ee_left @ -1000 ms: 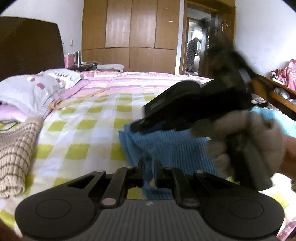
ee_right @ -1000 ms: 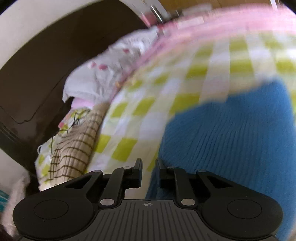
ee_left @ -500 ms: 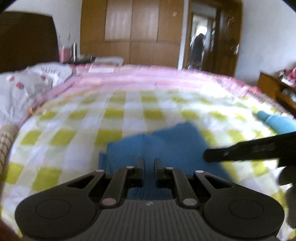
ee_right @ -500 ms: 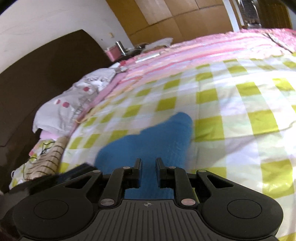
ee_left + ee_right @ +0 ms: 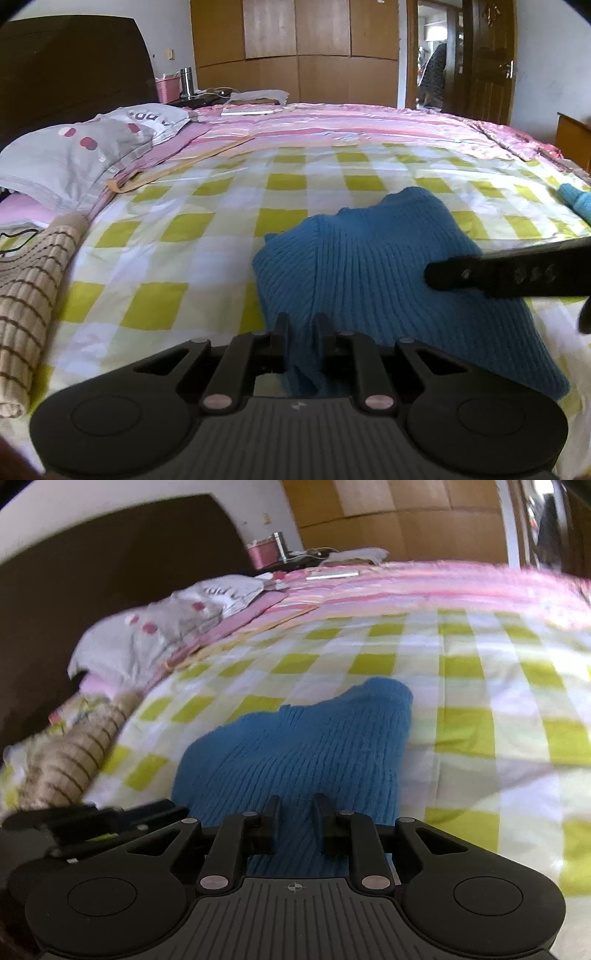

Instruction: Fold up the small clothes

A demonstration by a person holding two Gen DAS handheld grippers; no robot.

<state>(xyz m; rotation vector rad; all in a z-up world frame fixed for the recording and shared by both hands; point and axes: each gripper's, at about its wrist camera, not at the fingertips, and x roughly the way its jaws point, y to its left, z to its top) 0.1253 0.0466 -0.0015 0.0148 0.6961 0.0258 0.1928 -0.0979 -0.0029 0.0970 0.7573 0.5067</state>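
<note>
While the blue knitted garment (image 5: 388,273) is lying in a heap on the bed (image 5: 229,206), both grippers are sitting right at its near edge. In the left wrist view the garment is filling the middle and stretching out toward four o'clock. The left gripper (image 5: 301,332) is at six o'clock, and a raised fold of blue knit is standing between its jaws. Those jaws have just been opening a little, and the gap is narrow; I cannot tell if they are squeezing the fold. The right gripper (image 5: 517,273) is poking in from three o'clock, lying across the garment.

In the right wrist view the garment (image 5: 303,749) is lying from the middle down to six o'clock. The right gripper (image 5: 295,814) is over its near edge, with blue knit showing between its jaws. Those jaws have just been opening too, and the gap is narrow. The left gripper (image 5: 110,819) is peeking in at eight o'clock.

A striped tan cloth (image 5: 26,302) is lying at nine o'clock in the left wrist view. A grey pillow (image 5: 85,155) with pink dots is sitting at ten o'clock.
</note>
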